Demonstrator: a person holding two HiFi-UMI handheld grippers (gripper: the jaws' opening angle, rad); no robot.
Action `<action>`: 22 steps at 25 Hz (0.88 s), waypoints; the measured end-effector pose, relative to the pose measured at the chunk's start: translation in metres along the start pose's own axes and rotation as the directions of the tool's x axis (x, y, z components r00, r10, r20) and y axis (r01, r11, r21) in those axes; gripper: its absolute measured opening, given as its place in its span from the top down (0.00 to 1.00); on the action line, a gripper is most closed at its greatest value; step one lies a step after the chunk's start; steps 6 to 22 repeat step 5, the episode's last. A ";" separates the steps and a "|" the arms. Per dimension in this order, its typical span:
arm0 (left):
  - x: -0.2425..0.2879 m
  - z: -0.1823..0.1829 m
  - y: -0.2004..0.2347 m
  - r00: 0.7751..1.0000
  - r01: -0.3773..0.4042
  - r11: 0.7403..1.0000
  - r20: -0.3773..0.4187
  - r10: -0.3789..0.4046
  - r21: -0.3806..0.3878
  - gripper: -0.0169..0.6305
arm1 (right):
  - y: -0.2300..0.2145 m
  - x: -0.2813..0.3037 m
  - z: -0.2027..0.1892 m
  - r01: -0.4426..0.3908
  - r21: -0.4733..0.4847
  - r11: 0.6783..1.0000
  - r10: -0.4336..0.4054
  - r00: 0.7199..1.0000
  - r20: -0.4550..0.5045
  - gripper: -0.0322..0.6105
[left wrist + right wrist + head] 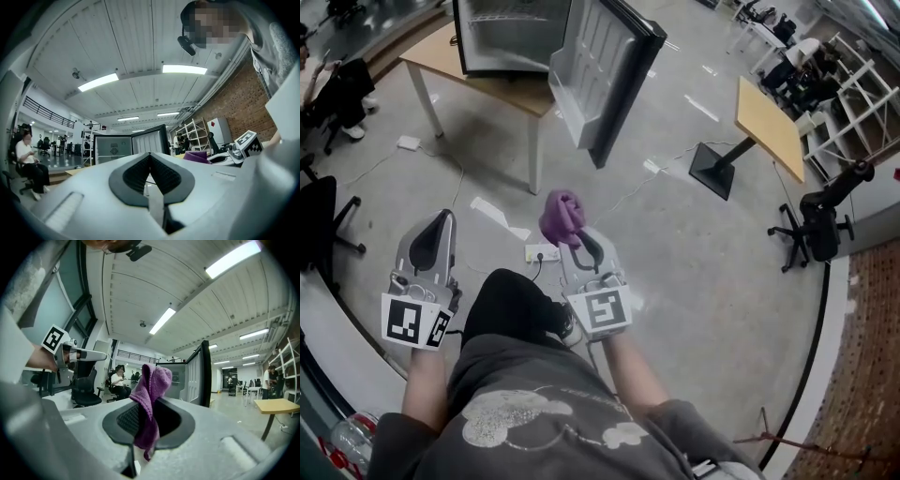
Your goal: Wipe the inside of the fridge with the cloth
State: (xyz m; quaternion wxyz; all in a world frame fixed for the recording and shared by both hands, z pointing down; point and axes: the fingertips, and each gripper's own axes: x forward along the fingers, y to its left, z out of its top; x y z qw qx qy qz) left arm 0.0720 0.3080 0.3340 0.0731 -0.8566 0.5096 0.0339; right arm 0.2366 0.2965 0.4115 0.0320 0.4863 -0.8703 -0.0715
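A small black fridge [511, 36] stands on a wooden table [478, 80] at the far top, its door [609, 70] swung open to the right. My right gripper [581, 246] is shut on a purple cloth [562, 217], which bunches up above the jaws; the right gripper view shows the cloth [151, 401] pinched between the pads. My left gripper [431, 239] is held beside it, jaws shut with nothing between them. Both grippers are well short of the fridge. The left gripper view shows the open fridge [129, 147] far ahead.
A power strip [542, 252] and cables lie on the concrete floor below the grippers. A tilted desk on a black base [764, 127] and an office chair [816, 225] stand to the right. A black chair [319, 220] stands at the left, and a seated person [28, 164] is further off.
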 end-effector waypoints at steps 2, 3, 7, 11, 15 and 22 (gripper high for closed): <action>-0.001 -0.003 -0.004 1.000 0.005 1.000 -0.002 -0.005 -0.008 0.95 | 0.000 -0.002 0.000 -0.006 -0.002 1.000 0.006 1.000 -0.001 0.89; -0.002 -0.005 -0.005 1.000 0.009 1.000 -0.005 -0.009 -0.013 0.95 | 0.000 -0.002 0.000 -0.007 -0.002 1.000 0.007 1.000 -0.002 0.89; -0.001 -0.011 -0.007 1.000 0.017 1.000 -0.014 -0.017 -0.020 0.95 | 0.000 -0.002 0.001 -0.007 0.000 1.000 0.007 1.000 -0.002 0.89; -0.001 -0.011 -0.007 1.000 0.017 1.000 -0.014 -0.017 -0.020 0.95 | 0.000 -0.002 0.001 -0.007 0.000 1.000 0.007 1.000 -0.002 0.89; -0.001 -0.011 -0.007 1.000 0.017 1.000 -0.014 -0.017 -0.020 0.95 | 0.000 -0.002 0.001 -0.007 0.000 1.000 0.007 1.000 -0.002 0.89; -0.001 -0.011 -0.007 1.000 0.017 1.000 -0.014 -0.017 -0.020 0.95 | 0.000 -0.002 0.001 -0.007 0.000 1.000 0.007 1.000 -0.002 0.89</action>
